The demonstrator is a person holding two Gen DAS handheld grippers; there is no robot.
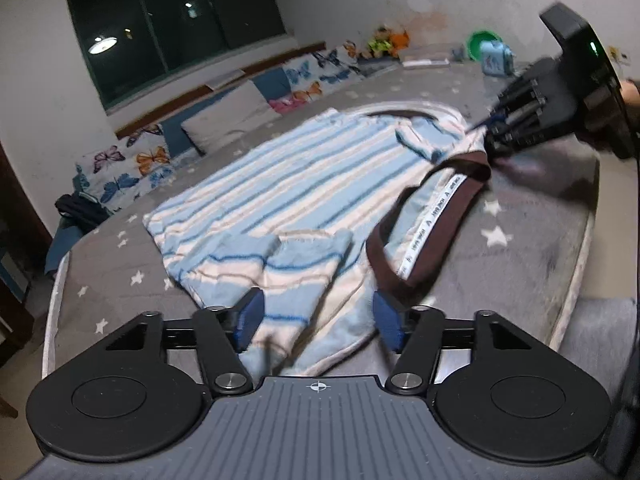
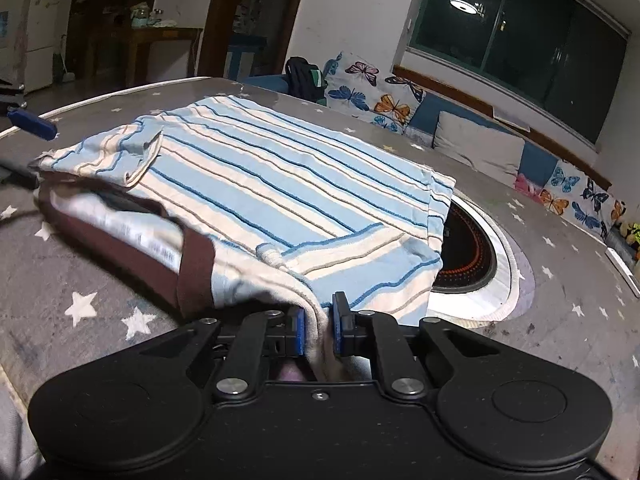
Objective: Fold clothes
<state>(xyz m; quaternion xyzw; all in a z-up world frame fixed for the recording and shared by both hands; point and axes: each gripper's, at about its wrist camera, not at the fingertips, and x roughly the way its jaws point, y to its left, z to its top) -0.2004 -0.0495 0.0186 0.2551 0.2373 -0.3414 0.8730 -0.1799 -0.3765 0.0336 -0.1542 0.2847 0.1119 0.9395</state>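
Nearest in the left wrist view, the left tongs (image 1: 318, 322) stand spread wide, their blue pads on either side of a bunched corner of a striped shirt (image 1: 280, 184) without pinching it; whether the cloth touches the pads cannot be told. The shirt, pale blue and cream with thin darker blue lines, lies mostly flat on a bed covered in a grey sheet with white stars (image 1: 520, 248). Its dark brown neckband (image 1: 424, 220), with a white printed tape inside, is lifted off the sheet at the right. Farther right, the right tongs (image 1: 486, 136) hold that raised edge, blurred.

In the right wrist view, the right tongs (image 2: 318, 326) are pressed together on a fold of the shirt (image 2: 280, 184) close to the brown band (image 2: 192, 272). A blue tip of the left tongs (image 2: 34, 124) shows at the far left edge. Beyond the shirt, a round dark patterned mat (image 2: 468, 256) lies on the sheet (image 2: 560, 320), partly under the cloth.

Farthest back, butterfly-print cushions (image 1: 132, 168) line the wall beneath a dark window (image 1: 172, 20).
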